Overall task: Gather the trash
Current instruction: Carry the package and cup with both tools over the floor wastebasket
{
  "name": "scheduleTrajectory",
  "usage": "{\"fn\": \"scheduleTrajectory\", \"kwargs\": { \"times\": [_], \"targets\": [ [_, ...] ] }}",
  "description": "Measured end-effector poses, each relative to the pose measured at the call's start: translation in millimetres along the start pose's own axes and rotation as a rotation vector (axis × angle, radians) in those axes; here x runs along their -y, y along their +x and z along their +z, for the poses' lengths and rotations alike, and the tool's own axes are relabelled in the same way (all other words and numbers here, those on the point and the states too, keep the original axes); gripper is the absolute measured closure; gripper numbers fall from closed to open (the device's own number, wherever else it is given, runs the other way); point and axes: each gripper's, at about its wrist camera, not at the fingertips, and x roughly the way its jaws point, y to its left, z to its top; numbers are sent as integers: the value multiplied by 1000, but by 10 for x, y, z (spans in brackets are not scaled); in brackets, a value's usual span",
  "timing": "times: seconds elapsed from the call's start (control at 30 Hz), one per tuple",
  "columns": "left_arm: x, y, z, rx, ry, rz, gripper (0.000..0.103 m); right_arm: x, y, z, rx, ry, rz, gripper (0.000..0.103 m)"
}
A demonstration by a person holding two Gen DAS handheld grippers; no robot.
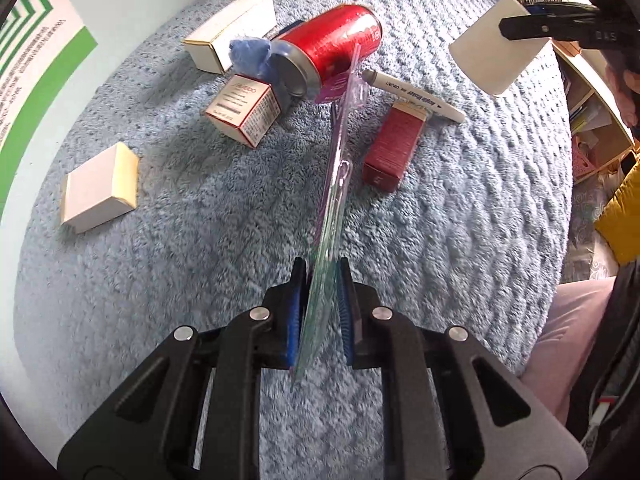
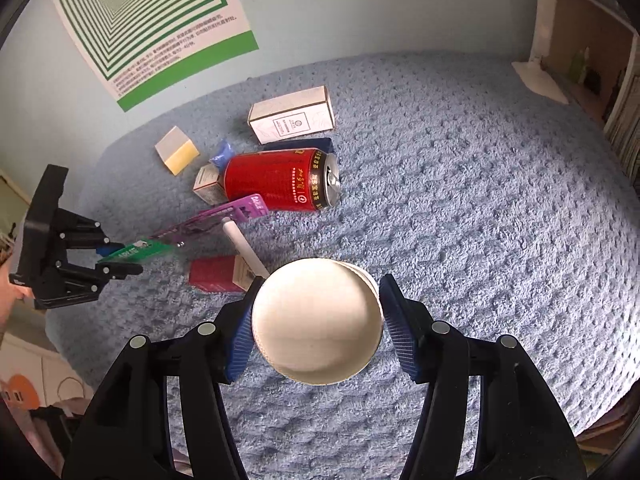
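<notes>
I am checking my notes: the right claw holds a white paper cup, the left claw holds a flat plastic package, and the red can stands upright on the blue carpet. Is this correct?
Not quite: the red can lies on its side, as the right wrist view shows. The right claw does hold the white paper cup, and the left claw the flat plastic package.

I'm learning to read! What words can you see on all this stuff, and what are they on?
"SHISEIDO": small white-and-red box.
White marker: print too blurred.
Red can: gold Chinese characters, too small.
Poster: Chinese lines, too small.
White box: label too small.
Plastic packet, in the left hand-held gripper: lettering blurred.
Red box: unreadable.
</notes>
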Motion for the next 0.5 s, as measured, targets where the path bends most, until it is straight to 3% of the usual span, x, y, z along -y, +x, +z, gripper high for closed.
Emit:
{"fn": "scheduleTrajectory", "kwargs": {
  "times": [0.2, 0.5],
  "targets": [
    [-17, -359, -98, 60, -27, 14, 92, 58, -236, -40, 57, 31, 2, 45],
    [300, -549, 207, 142, 18, -38, 92, 341, -716, -431, 133, 141, -38, 45]
  ]
}}
